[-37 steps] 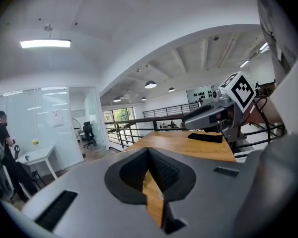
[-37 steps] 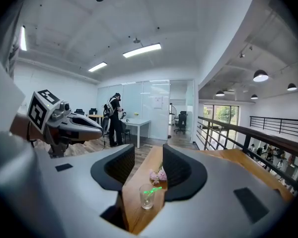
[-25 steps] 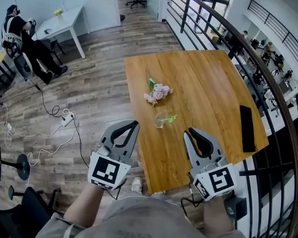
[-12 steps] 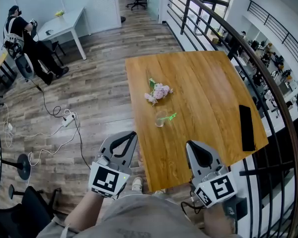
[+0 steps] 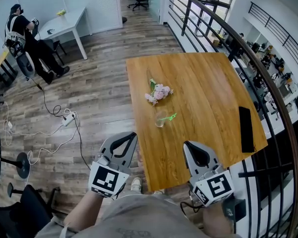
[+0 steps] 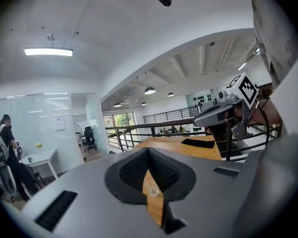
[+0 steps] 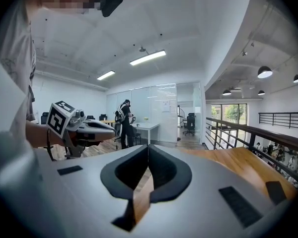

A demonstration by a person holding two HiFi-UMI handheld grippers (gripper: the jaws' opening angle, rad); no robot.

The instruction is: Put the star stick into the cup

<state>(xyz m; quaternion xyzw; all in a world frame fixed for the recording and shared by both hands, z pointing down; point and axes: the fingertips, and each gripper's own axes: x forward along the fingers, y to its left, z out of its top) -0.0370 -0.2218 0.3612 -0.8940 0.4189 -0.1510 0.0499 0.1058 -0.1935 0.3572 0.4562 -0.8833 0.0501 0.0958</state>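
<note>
A clear cup (image 5: 160, 119) stands near the front left of the wooden table (image 5: 208, 83). The green star stick (image 5: 170, 117) rests in it and leans out to the right. My left gripper (image 5: 134, 135) is off the table's left front edge, shut and empty. My right gripper (image 5: 187, 146) hovers over the front edge, shut with nothing in it. Both are well short of the cup. In the left gripper view the jaw tips of the left gripper (image 6: 148, 150) meet, and the cup (image 6: 152, 189) shows through the gap below them. The right gripper (image 7: 148, 147) has its tips together too.
A bunch of pink flowers (image 5: 158, 92) lies behind the cup. A black flat slab (image 5: 246, 128) lies at the table's right edge. A dark railing (image 5: 268, 93) curves past the right side. Cables (image 5: 64, 120) trail on the wood floor. A person (image 5: 25, 43) sits far left by a white table (image 5: 64, 24).
Both grippers have drawn back toward me, away from the cup. The cup, stick and flowers have not moved.
</note>
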